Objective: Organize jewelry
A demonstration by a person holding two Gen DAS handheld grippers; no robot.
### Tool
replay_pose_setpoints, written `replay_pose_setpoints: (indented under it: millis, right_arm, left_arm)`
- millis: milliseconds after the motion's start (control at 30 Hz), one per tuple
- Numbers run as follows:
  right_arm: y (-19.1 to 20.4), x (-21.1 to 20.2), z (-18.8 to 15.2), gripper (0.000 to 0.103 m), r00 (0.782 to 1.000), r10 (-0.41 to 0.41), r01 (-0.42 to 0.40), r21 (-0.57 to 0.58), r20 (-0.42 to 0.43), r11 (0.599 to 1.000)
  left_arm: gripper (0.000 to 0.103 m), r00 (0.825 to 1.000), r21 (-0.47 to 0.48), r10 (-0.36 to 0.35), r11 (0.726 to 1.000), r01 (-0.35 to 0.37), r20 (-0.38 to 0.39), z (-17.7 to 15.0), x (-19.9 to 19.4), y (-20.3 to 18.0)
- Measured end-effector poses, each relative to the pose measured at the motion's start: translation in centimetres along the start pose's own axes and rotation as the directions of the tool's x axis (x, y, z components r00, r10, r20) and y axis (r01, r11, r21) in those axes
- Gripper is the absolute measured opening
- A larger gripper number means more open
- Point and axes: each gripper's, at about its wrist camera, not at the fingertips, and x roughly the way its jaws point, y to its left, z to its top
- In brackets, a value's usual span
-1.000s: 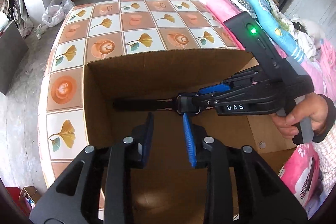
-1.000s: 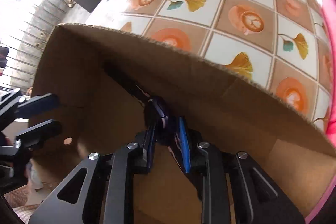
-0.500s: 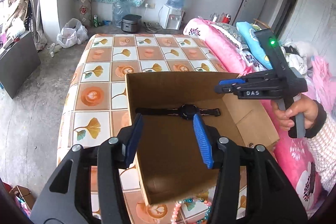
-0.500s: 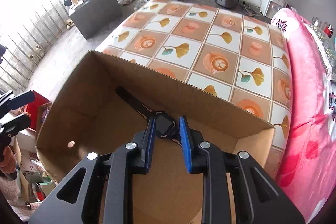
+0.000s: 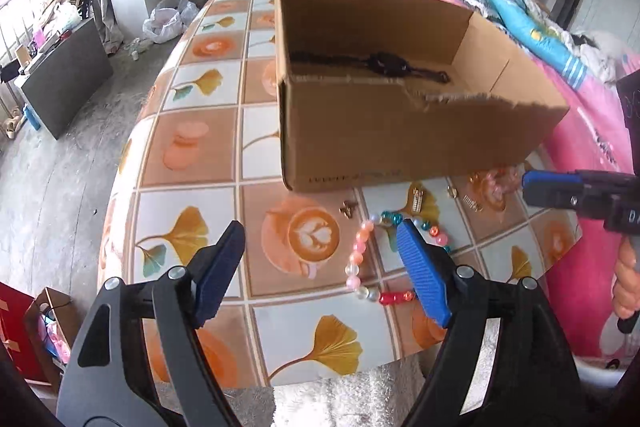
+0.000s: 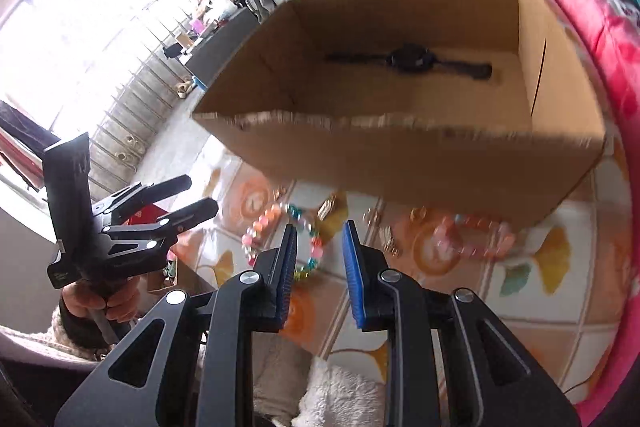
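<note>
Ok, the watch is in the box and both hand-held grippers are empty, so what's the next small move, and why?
Probably lower the left hand-held gripper onto the pastel bead bracelet. Its jaws stand wide open just above the table, and the bracelet lies partly between its fingers outside the cardboard box. The watch already lies inside. The right hand-held gripper is open, empty and farther back.

Bright daylight, window (image 6: 72, 39) blown out with glare, right wrist view motion-blurred, left sharp, fisheye bending and dark corners
</note>
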Motion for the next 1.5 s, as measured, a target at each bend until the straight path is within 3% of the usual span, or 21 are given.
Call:
replay_pose_setpoints:
  millis: [133,300,567,867,1067,1200,1300,1367,1500]
  right_arm:
    - [0.9,2.6,-1.8,0.024,1.0,-0.015,0.016,0.047,-0.013,0.999]
    - [2.2,4.5,-1.0,0.024,0.997,-0.074,0.074,0.013,-0.003,0.997]
    - [3.8,6.7,-0.7,0.024,0.981,-0.191,0.189,-0.076,-0.019,0.979]
    - [5.3,7.4,-0.9,0.023,0.976,-0.219,0.218,-0.101,0.002,0.971]
    - [4.7,7.3,-1.4,0.013,0.976,-0.216,0.216,-0.084,0.006,0.973]
    - [3.9,7.2,-1.3,0.011,0.98,-0.2,0.199,-0.063,0.006,0.978]
    - [3.8,7.2,-1.4,0.011,0.98,-0.197,0.197,-0.06,0.009,0.979]
    - [3.7,7.1,-1.5,0.011,0.981,-0.194,0.194,-0.058,0.011,0.979]
    - [3.1,6.6,-1.9,0.011,0.982,-0.187,0.188,-0.056,0.015,0.981]
  left_arm:
    - [0.074,0.999,0.037,0.008,0.999,-0.007,-0.035,-1.3,1.9,-1.2]
    - [0.075,0.995,0.07,0.071,0.995,-0.066,-0.071,-1.6,4.2,-1.9]
    - [0.096,0.993,0.051,0.097,0.994,-0.094,-0.067,-2.8,5.5,-1.5]
    - [0.096,0.996,0.064,0.085,0.995,-0.083,-0.027,-3.3,5.2,-1.4]
    - [0.096,0.998,0.094,0.062,0.994,-0.061,-0.006,-3.7,4.9,-1.0]
    - [0.096,0.998,0.092,0.059,0.994,-0.055,-0.033,-3.6,4.9,-0.4]
    - [0.094,1.0,0.076,0.009,0.997,-0.007,-0.029,-3.5,4.5,-0.3]
    - [0.077,0.999,0.07,-0.045,0.996,0.046,-0.014,-3.5,4.0,-0.4]
    - [0.06,0.998,0.086,-0.062,0.994,0.063,-0.01,-3.6,4.0,-1.2]
